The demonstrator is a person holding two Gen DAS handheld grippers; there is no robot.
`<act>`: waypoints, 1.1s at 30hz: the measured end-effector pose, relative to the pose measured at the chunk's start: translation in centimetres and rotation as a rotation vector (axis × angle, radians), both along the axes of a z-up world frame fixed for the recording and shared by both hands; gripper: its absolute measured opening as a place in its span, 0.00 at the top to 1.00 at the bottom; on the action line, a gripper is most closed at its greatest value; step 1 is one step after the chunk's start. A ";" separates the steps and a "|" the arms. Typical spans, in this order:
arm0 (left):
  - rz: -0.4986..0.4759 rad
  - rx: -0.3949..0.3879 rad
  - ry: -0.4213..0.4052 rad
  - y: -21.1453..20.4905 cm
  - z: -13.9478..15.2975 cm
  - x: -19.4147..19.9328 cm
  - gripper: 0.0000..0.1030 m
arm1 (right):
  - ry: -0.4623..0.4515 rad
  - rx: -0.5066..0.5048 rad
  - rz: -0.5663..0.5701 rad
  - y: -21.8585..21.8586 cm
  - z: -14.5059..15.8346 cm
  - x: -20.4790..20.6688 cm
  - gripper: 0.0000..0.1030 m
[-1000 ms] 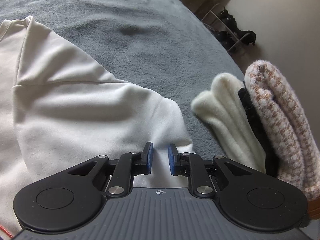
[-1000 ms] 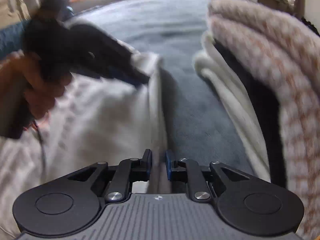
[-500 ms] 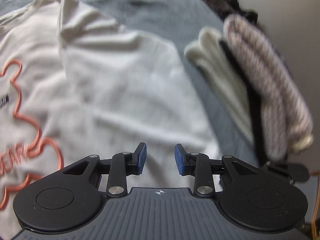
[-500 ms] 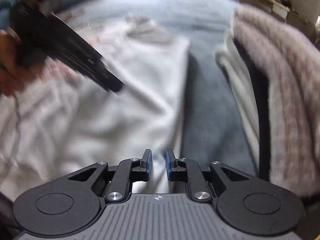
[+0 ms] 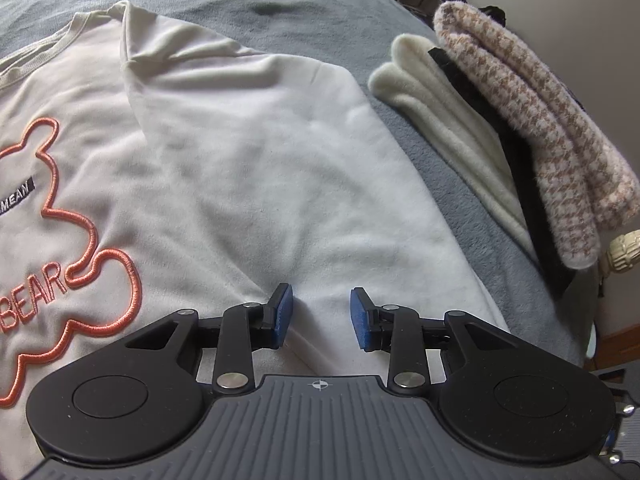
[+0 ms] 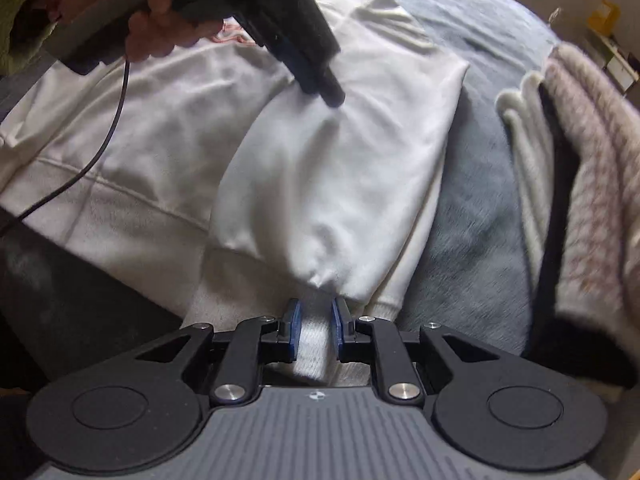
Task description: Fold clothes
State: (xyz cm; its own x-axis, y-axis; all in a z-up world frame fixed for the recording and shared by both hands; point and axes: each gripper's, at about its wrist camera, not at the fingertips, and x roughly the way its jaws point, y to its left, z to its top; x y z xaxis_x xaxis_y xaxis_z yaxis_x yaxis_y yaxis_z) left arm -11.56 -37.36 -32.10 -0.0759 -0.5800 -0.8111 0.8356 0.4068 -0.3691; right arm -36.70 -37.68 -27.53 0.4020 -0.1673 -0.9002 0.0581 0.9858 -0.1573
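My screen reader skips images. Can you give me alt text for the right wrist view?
The right gripper is shut on the ribbed cuff of a cream sweatshirt spread on a grey blanket. The left gripper, held in a hand, hangs over the folded sleeve; folded clothes lie at right.

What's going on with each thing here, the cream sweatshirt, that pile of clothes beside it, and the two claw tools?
Cream sweatshirt: lying on the grey blanket, one sleeve folded in over the body.
Sleeve cuff: pinched between the right claw's pads.
Right gripper: shut on the cuff.
Left gripper: open, nothing between its pads, just above the folded sleeve.
Stack of folded clothes: folded, piled beside the sweatshirt, apart from it.
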 end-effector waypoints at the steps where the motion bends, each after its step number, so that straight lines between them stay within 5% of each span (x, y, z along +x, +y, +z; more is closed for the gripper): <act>1: 0.002 -0.010 -0.004 0.1 0.3 -0.1 0.68 | -0.015 -0.009 -0.001 0.0 0.6 0.2 0.84; 4: 0.026 -0.025 0.013 0.8 0.9 -0.2 0.67 | 0.007 0.006 -0.107 -1.4 0.5 0.6 0.83; 8: 0.047 -0.043 0.034 1.6 1.3 -0.6 0.65 | -0.028 0.178 -0.363 -5.2 0.0 -0.2 0.76; 12: 0.033 -0.032 0.041 2.0 0.6 -1.4 0.65 | -0.037 0.296 -0.466 -6.7 -1.5 -0.3 0.77; 14: 0.025 -0.030 0.036 2.0 0.5 -1.7 0.65 | -0.044 0.319 -0.472 -6.8 -1.7 -0.5 0.87; 29: -0.015 -0.036 -0.011 0.7 0.0 -1.8 0.65 | -0.087 0.197 -0.550 -5.8 -1.6 -1.0 0.93; 33: -0.022 -0.037 -0.035 0.5 0.2 -2.1 0.65 | -0.033 0.107 -0.512 -5.0 -1.1 -0.6 0.80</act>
